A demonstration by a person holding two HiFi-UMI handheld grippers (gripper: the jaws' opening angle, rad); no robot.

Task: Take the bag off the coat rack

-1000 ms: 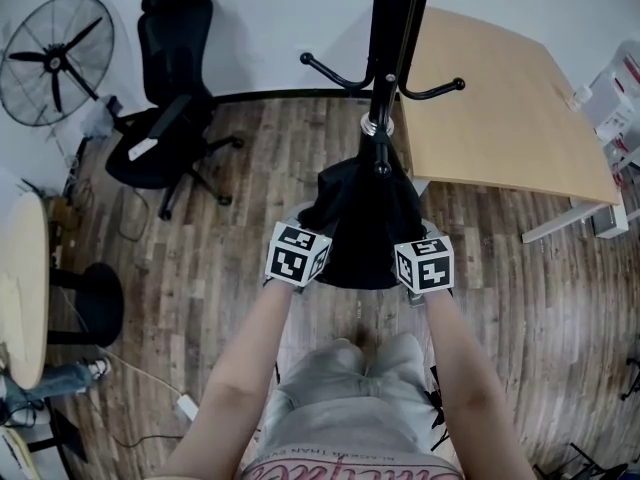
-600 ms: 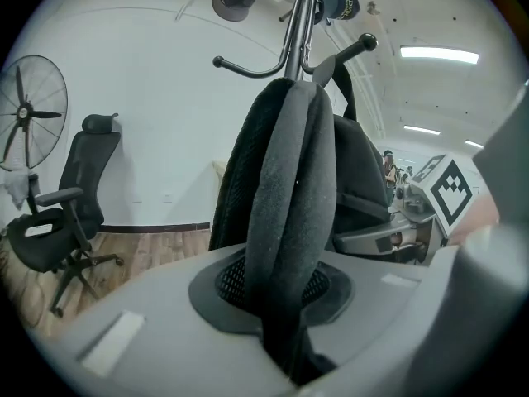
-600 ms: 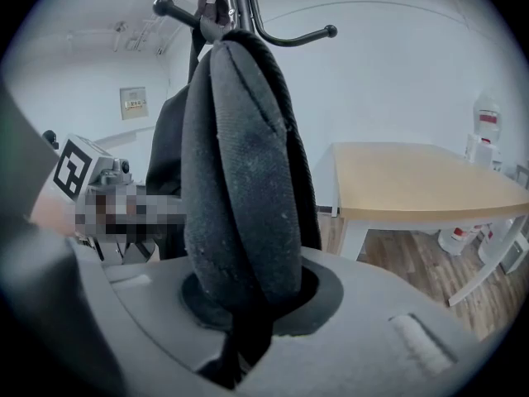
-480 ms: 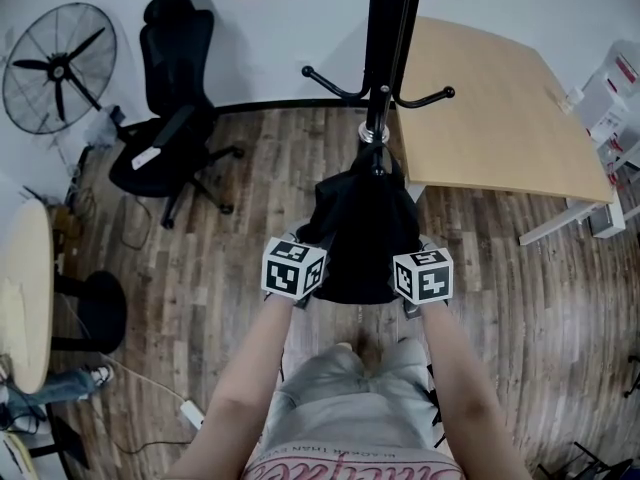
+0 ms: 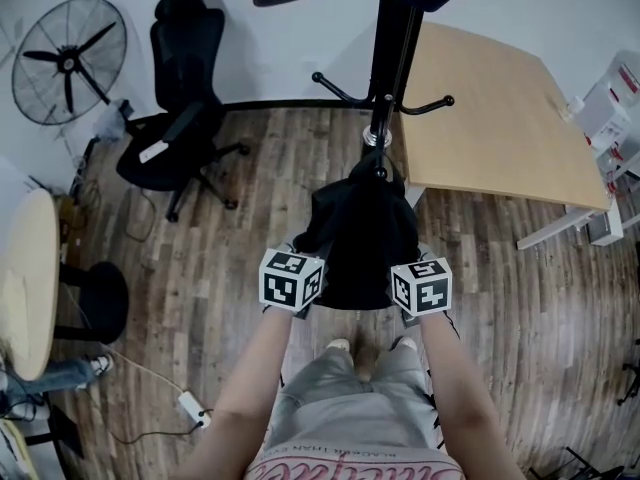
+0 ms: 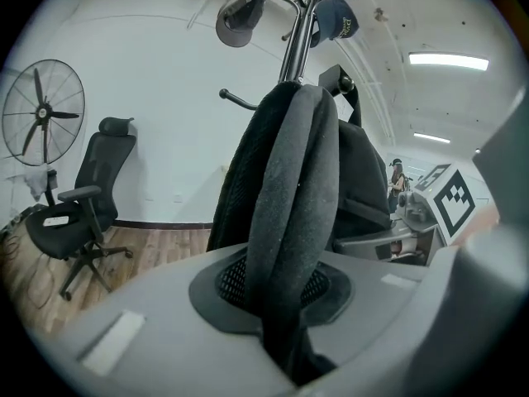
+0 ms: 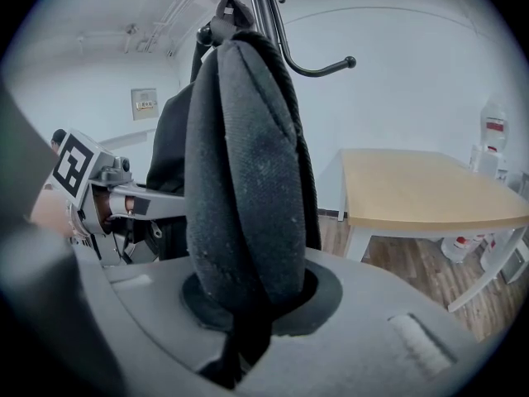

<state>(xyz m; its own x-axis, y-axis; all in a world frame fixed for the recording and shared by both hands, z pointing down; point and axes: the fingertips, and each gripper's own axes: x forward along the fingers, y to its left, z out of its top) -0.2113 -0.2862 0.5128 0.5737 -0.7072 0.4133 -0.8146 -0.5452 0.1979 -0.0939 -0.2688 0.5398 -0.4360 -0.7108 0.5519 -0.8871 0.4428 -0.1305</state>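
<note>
A black backpack [image 5: 360,238] hangs from a hook of the black coat rack [image 5: 387,48], straight ahead of me. My left gripper [image 5: 306,286] is at the bag's left side. In the left gripper view its jaws [image 6: 285,337] are shut on a padded shoulder strap [image 6: 293,197]. My right gripper [image 5: 405,290] is at the bag's right side, and its jaws [image 7: 240,341] are shut on the other padded strap [image 7: 244,188]. In both gripper views the strap runs up to the rack's pole. In the head view the marker cubes hide the jaws.
A wooden table [image 5: 500,108] stands just right of the rack. A black office chair [image 5: 180,118] and a floor fan [image 5: 68,58] are at the back left, a round table [image 5: 22,288] at the left edge. Two caps [image 6: 240,19] hang high on the rack.
Both grippers have drawn a little toward me and lower in the head view, keeping hold of the straps. The bag stays on the rack's hook.
</note>
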